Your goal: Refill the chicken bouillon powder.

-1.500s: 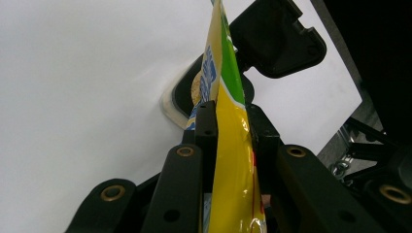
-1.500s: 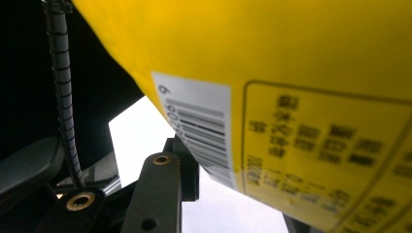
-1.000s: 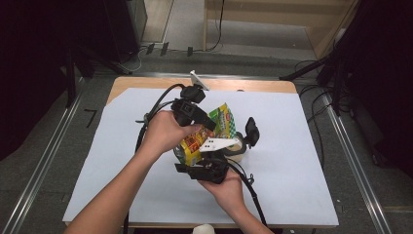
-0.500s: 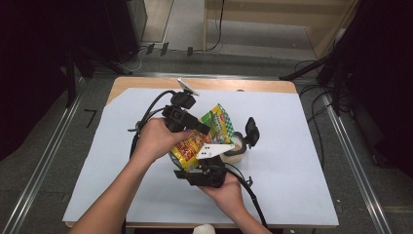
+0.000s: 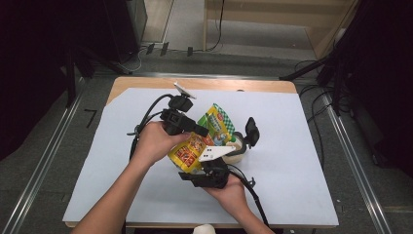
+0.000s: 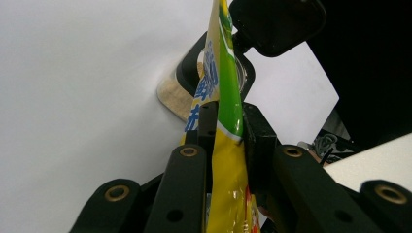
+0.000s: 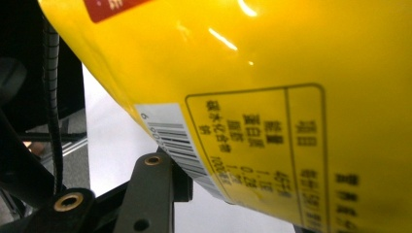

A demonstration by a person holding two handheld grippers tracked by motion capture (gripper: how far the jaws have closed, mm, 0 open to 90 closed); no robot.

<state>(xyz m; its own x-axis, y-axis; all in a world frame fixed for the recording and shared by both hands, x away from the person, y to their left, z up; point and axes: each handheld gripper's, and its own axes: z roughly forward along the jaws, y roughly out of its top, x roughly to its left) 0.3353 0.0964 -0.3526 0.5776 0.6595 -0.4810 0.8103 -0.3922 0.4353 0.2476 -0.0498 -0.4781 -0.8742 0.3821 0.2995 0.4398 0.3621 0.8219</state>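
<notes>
While my left tool (image 6: 221,131) pinches the snack bag (image 5: 199,144) above mid-bench (image 5: 302,195), my right tool (image 5: 214,165) sits part-open beneath it; the bag's top looks sealed, and opening is left, I judge.

Glossy yellow snack bag (image 5: 195,146) with a green checked top and red label, barcode on the back; it's up off the bench, tilted; top edge is over a small beige-based container (image 5: 237,152) with a black rim.
</notes>
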